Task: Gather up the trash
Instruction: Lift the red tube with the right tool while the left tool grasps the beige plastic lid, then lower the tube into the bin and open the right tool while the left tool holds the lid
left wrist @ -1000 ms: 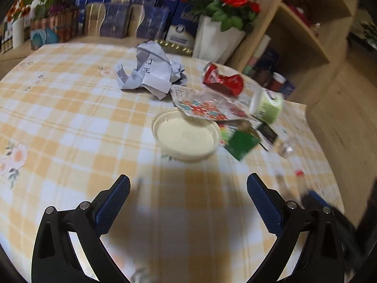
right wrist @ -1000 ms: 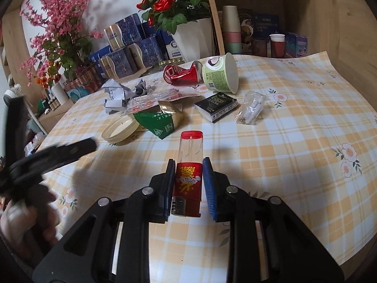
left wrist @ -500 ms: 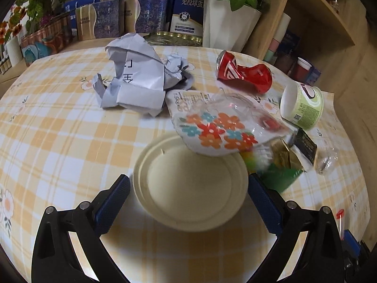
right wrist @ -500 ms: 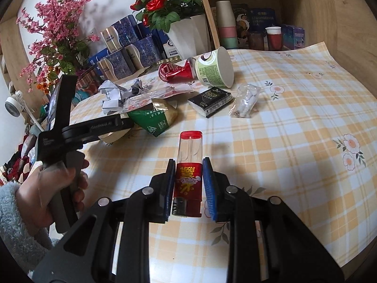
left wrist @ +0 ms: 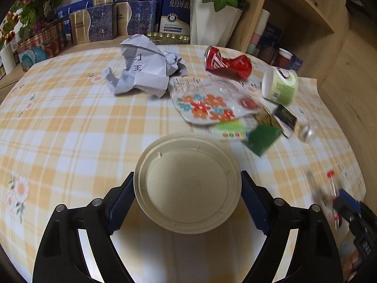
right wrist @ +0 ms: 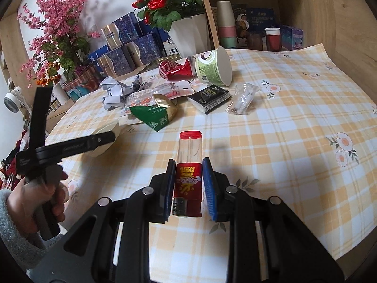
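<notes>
A cream plastic lid (left wrist: pixel 188 184) lies on the checked tablecloth between the fingers of my left gripper (left wrist: pixel 187 200); the blue pads stand at its two edges, closed on it. It also shows in the right wrist view (right wrist: pixel 106 139). My right gripper (right wrist: pixel 188 186) is shut on a red lighter (right wrist: pixel 189 172) and holds it just above the table. Further trash lies beyond: crumpled paper (left wrist: pixel 143 70), a crushed red can (left wrist: pixel 226 63), a flowered wrapper (left wrist: pixel 207 106), a green cup (left wrist: pixel 280 87), a green packet (left wrist: pixel 264 139).
A small black box (right wrist: pixel 209 96) and a clear plastic wrapper (right wrist: pixel 242 99) lie on the table. A white flower pot (left wrist: pixel 212 23), blue gift boxes (left wrist: pixel 99 23) and a wooden shelf with cups (right wrist: pixel 254 35) stand behind the table.
My left gripper has moved forward to the cream lid and its fingers have closed in on the lid's edges. My right gripper has stayed shut on the lighter, nearly still.
</notes>
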`<state>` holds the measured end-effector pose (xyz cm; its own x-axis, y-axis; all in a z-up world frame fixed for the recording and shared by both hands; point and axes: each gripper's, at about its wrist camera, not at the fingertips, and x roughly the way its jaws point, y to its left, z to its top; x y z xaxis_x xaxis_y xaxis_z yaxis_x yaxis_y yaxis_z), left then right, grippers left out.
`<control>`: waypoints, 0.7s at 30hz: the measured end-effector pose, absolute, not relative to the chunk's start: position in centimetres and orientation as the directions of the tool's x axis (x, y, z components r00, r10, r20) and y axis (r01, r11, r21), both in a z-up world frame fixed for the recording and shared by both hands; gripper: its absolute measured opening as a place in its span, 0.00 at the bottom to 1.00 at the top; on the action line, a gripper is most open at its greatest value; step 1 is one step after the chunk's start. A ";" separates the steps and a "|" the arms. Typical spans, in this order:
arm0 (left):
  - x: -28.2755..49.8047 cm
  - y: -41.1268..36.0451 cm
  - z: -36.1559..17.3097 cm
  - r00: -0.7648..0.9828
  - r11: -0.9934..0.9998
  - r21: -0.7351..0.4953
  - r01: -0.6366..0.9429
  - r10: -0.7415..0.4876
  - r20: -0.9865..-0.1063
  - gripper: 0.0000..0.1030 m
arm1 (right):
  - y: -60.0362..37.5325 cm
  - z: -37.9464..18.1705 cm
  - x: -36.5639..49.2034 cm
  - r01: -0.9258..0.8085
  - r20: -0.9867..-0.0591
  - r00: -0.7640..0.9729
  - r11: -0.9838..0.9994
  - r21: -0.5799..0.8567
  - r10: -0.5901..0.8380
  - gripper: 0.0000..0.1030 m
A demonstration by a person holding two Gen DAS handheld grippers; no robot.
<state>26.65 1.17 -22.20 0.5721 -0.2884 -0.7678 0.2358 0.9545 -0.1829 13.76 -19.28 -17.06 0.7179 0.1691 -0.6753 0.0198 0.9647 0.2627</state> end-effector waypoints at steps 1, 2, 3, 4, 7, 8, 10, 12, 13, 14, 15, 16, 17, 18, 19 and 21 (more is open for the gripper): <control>25.9 1.4 -21.9 0.571 0.954 -0.185 0.237 -0.290 -0.768 0.81 | -19.1 -16.9 13.4 0.017 -0.676 0.718 0.966 0.258 0.168 0.26; 25.3 1.6 -21.7 0.572 0.953 -0.185 0.239 -0.292 -0.767 0.81 | -19.1 -16.8 13.1 0.015 -0.676 0.718 0.967 0.254 0.166 0.26; 24.4 1.8 -21.4 0.574 0.952 -0.183 0.244 -0.294 -0.764 0.81 | -18.9 -16.7 12.9 0.014 -0.676 0.718 0.968 0.251 0.165 0.26; 23.8 1.9 -21.1 0.578 0.952 -0.181 0.248 -0.295 -0.761 0.81 | -18.8 -16.6 12.6 0.013 -0.676 0.718 0.968 0.250 0.165 0.26; 21.6 2.2 -20.3 0.592 0.950 -0.182 0.253 -0.301 -0.748 0.81 | -18.6 -16.3 11.6 0.014 -0.679 0.715 0.968 0.251 0.166 0.26; 20.9 2.4 -20.0 0.597 0.949 -0.186 0.253 -0.304 -0.742 0.81 | -18.5 -16.2 11.2 0.012 -0.679 0.715 0.968 0.249 0.166 0.26; 19.4 2.6 -19.3 0.609 0.948 -0.195 0.253 -0.313 -0.729 0.81 | -18.3 -15.9 10.5 0.007 -0.678 0.716 0.969 0.245 0.167 0.26; 18.0 2.7 -18.7 0.621 0.945 -0.199 0.258 -0.320 -0.716 0.81 | -18.0 -15.6 9.4 -0.002 -0.675 0.718 0.971 0.241 0.169 0.26; 17.2 2.7 -18.4 0.626 0.944 -0.198 0.262 -0.323 -0.709 0.81 | -17.9 -15.6 9.2 -0.005 -0.676 0.717 0.971 0.239 0.170 0.26; 16.6 2.6 -18.1 0.631 0.944 -0.197 0.266 -0.325 -0.705 0.81 | -17.8 -15.5 8.7 -0.010 -0.676 0.717 0.972 0.234 0.170 0.26; 15.9 2.6 -17.9 0.634 0.942 -0.198 0.269 -0.328 -0.700 0.81 | -17.7 -15.4 8.3 -0.013 -0.677 0.716 0.973 0.232 0.171 0.26; 15.0 2.6 -17.6 0.638 0.941 -0.200 0.274 -0.333 -0.694 0.81 | -17.6 -15.4 7.9 -0.016 -0.677 0.716 0.973 0.229 0.171 0.26; 14.5 2.6 -17.4 0.641 0.940 -0.200 0.276 -0.335 -0.691 0.81 | -17.5 -15.3 7.4 -0.019 -0.677 0.715 0.974 0.227 0.172 0.26; 13.9 2.6 -17.2 0.643 0.939 -0.202 0.278 -0.339 -0.687 0.81 | -17.4 -15.2 7.0 -0.022 -0.677 0.715 0.974 0.226 0.173 0.26; 13.2 2.6 -17.0 0.645 0.937 -0.205 0.281 -0.343 -0.683 0.81 | -17.4 -15.1 6.6 -0.025 -0.676 0.716 0.974 0.225 0.174 0.26; 11.8 2.6 -16.5 0.651 0.936 -0.207 0.286 -0.348 -0.674 0.81 | -17.2 -15.0 5.6 -0.032 -0.676 0.716 0.975 0.219 0.175 0.26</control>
<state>11.82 2.62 -16.54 0.6513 -0.3480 -0.6743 0.2858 0.9357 -0.2069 5.59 -17.22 -14.96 0.7159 0.1750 -0.6759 -0.0320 0.9753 0.2185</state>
